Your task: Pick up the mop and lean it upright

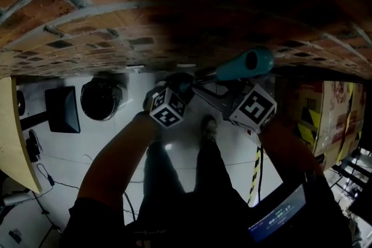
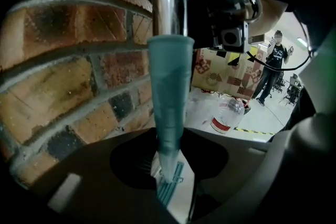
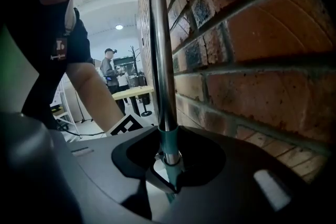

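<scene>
A red brick wall point(image 1: 116, 20) rises above a pale glossy floor point(image 1: 64, 154), cardboard boxes point(image 1: 325, 113) stacked beside it

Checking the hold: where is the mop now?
The mop stands beside the brick wall, gripped by left gripper and right gripper, upper centre in head view.

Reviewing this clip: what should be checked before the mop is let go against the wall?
1. Left claw closed on mop grip: ok.
2. Right claw closed on its chrome pole: ok.
3. Pole close beside brick wall: ok.
4. Pole touching wall: cannot tell.
5. Mop head seated on floor: cannot tell, not in view.
6. Bottle on floor away from pole: ok.
</scene>
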Motion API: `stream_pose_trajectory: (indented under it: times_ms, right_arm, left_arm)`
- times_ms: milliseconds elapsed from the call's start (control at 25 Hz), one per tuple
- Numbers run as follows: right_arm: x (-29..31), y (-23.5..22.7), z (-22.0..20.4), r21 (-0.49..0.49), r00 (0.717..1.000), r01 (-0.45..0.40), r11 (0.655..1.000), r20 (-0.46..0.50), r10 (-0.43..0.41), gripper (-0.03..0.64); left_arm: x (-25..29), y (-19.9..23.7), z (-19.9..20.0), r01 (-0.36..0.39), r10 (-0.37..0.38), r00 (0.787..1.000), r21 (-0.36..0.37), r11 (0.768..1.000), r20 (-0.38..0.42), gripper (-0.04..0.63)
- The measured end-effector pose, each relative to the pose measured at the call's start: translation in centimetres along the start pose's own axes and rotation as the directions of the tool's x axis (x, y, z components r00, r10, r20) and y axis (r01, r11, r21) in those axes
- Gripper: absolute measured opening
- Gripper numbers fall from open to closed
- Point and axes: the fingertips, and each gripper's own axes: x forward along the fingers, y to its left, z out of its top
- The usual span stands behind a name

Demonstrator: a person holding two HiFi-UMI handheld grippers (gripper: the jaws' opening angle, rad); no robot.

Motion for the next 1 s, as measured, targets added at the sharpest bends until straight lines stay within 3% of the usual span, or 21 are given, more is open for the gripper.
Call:
stream_pose_trajectory:
  times_ms: [360,1000]
  right_arm:
    - [0.9,-2.8,-0.9,0.027,0.998,0.051,0.998,0.033,-0.052,0.127]
    - [2.5,-2.9,-0.5,0.051,0.996,0.084,0.995,0.014,-0.084,0.129]
  left_arm:
    - [1.4,2.1,-0.1,-0.044,0.048,0.997,-0.076,0.996,0.054,0.143]
    - [1.1,3.1,-1.1,-0.066,0.075,0.996,-0.162,0.985,0.052,0.149]
